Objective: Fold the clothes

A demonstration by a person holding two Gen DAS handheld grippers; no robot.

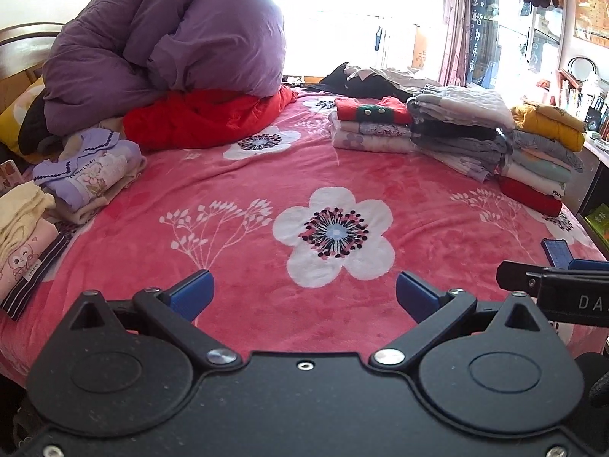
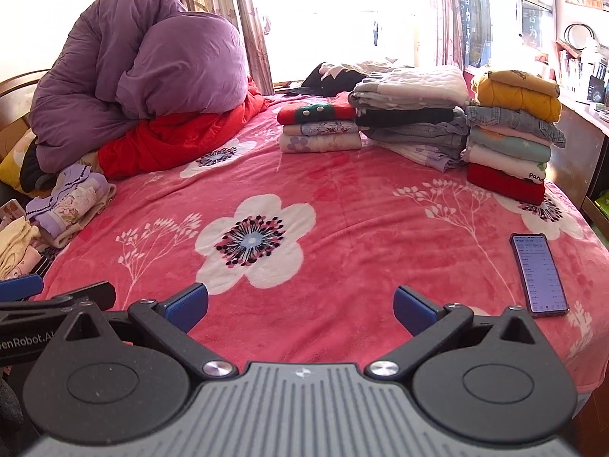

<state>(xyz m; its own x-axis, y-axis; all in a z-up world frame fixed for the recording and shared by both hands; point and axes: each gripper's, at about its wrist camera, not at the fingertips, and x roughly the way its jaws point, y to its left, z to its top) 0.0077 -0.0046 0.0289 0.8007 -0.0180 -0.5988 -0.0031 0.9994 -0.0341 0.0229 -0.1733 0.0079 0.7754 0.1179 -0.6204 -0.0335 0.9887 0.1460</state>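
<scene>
Both claws over the near edge of the bed (image 2: 342,198), side by side, left claw (image 1: 304,295) just left of right claw (image 2: 300,306). Phone (image 2: 538,276) lies on the bed just right of the right claw. Far right ahead: three stacks of folded clothes (image 2: 413,114) in a row, touching or nearly so. Behind them, loose clothes (image 2: 342,74) by the window, hard to make out. Far left ahead: bundled duvet (image 2: 144,83) on top of another quilt (image 2: 171,137). Left edge: smaller folded piles (image 1: 87,175), closer to the left claw.
</scene>
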